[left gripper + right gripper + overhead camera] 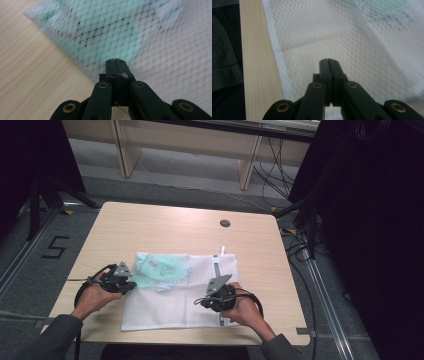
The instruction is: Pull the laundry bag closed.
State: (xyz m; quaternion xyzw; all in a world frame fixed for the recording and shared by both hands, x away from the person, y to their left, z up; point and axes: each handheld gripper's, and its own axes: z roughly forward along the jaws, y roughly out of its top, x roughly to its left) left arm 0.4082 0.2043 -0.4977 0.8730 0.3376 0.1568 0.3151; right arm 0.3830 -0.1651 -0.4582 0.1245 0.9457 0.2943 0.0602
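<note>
A white mesh laundry bag point(170, 302) lies flat on the wooden table point(175, 222), with a mint-green garment point(160, 269) inside its far left part. My left gripper point(133, 284) is at the bag's left edge, level with the garment. In the left gripper view its jaws point(115, 61) are pressed together just over the mesh point(162, 62) and the green cloth point(100, 32). A white fleck sits at the jaws' side; whether mesh is pinched I cannot tell. My right gripper point(200, 302) is over the bag's near right part, its tips point(328, 60) together above plain mesh point(317, 35).
The bag's zipper point(217, 270) runs along its right side. A round cable hole point(225, 223) sits at the table's far side. The table's front edge point(254, 65) and a dark sleeve point(224, 62) show left of the right gripper. Cables and stands surround the table.
</note>
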